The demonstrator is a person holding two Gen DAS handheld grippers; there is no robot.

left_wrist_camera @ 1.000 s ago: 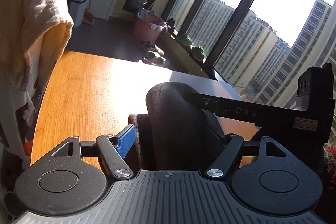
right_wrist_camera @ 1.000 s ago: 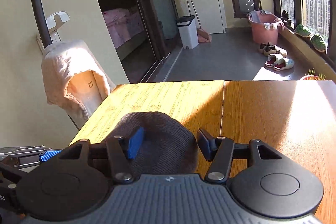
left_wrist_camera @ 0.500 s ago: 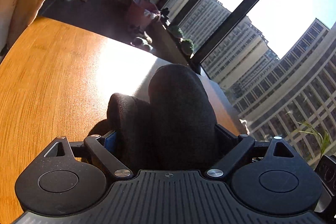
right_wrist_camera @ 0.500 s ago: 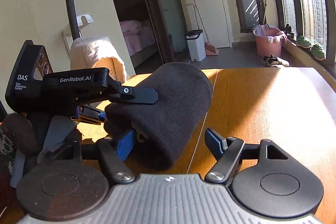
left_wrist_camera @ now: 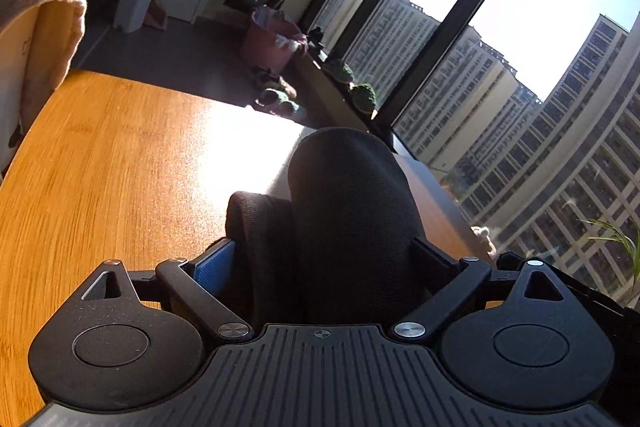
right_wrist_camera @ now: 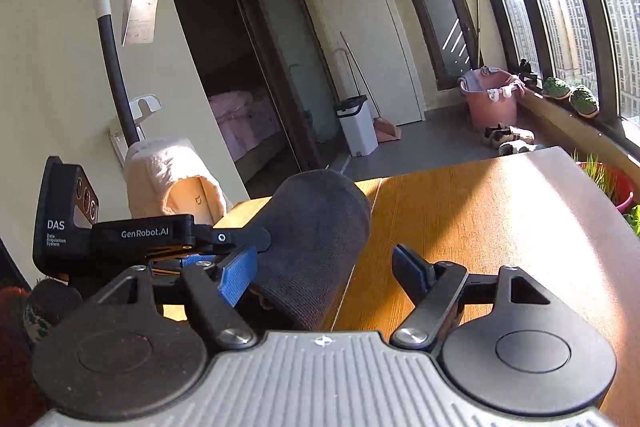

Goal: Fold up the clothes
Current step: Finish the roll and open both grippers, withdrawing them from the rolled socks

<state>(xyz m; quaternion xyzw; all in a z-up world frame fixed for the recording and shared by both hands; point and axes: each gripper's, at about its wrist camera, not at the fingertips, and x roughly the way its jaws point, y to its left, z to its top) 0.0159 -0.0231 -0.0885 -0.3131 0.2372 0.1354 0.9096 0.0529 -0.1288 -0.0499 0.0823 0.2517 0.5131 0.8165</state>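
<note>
A dark grey knit beanie (left_wrist_camera: 344, 211) is held up above the wooden table (left_wrist_camera: 112, 163). My left gripper (left_wrist_camera: 320, 259) is shut on its brim, with the fabric bulging up between the jaws. In the right wrist view the beanie (right_wrist_camera: 316, 227) hangs from the left gripper (right_wrist_camera: 240, 239), whose black body reaches in from the left. My right gripper (right_wrist_camera: 332, 271) is open, its jaws wide apart, with its blue left pad (right_wrist_camera: 236, 275) beside the beanie's lower edge; contact is unclear.
A chair draped with a cream towel (right_wrist_camera: 168, 171) stands at the table's far left corner. The table's far edge (right_wrist_camera: 520, 155) faces a floor with a pink basin (right_wrist_camera: 492, 99), shoes and a white bin (right_wrist_camera: 356, 127). Windows (left_wrist_camera: 520, 47) lie to the right.
The left gripper has lifted the beanie off the table and tilted up. The right gripper has let go, opened wider and risen; the left gripper's body now shows in its view.
</note>
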